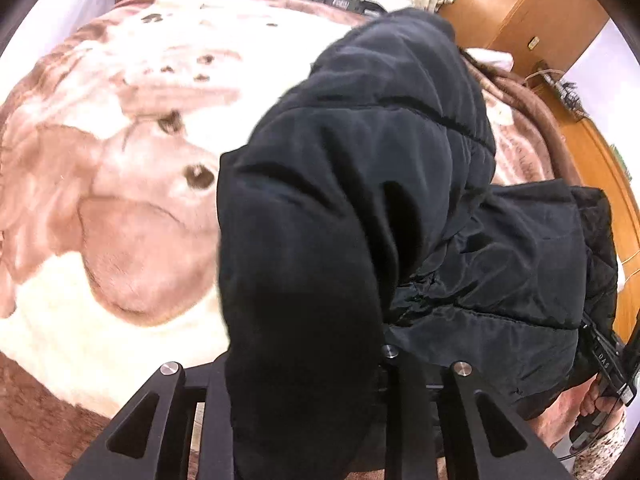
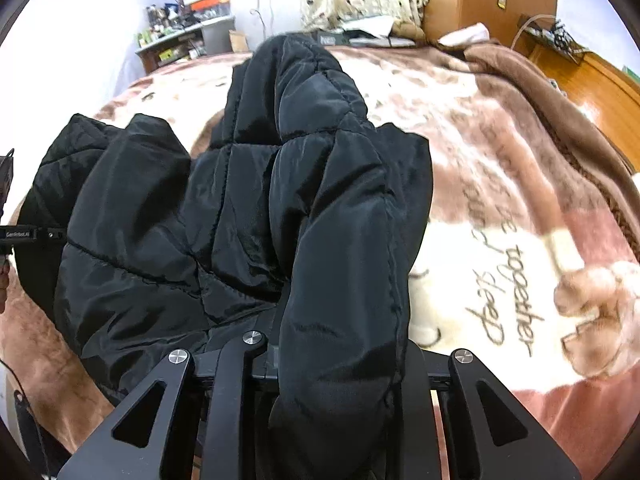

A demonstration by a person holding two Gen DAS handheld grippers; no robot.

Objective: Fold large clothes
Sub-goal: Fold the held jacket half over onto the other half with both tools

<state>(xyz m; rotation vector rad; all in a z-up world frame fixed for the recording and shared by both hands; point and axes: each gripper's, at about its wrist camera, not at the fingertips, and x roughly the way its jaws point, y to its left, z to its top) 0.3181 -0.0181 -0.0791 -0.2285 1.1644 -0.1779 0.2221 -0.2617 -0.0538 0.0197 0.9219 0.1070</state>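
Observation:
A black quilted jacket (image 1: 380,200) hangs bunched over the bed, lifted off the blanket at its near end. In the left wrist view my left gripper (image 1: 316,360) is shut on a thick fold of it, and the cloth drapes over and hides the fingertips. In the right wrist view my right gripper (image 2: 320,352) is likewise shut on a fold of the jacket (image 2: 248,200), which covers its right finger. The right gripper's body and the hand holding it show at the far right of the left wrist view (image 1: 608,364). The left gripper's body shows at the left edge of the right wrist view (image 2: 24,234).
Beneath lies a brown and cream plush blanket (image 1: 120,160) with a dog print and lettering (image 2: 508,280). A bunched brown blanket (image 2: 560,120) lies at the right side. A wooden wardrobe (image 1: 528,12) and a cluttered shelf (image 2: 180,36) stand beyond the bed.

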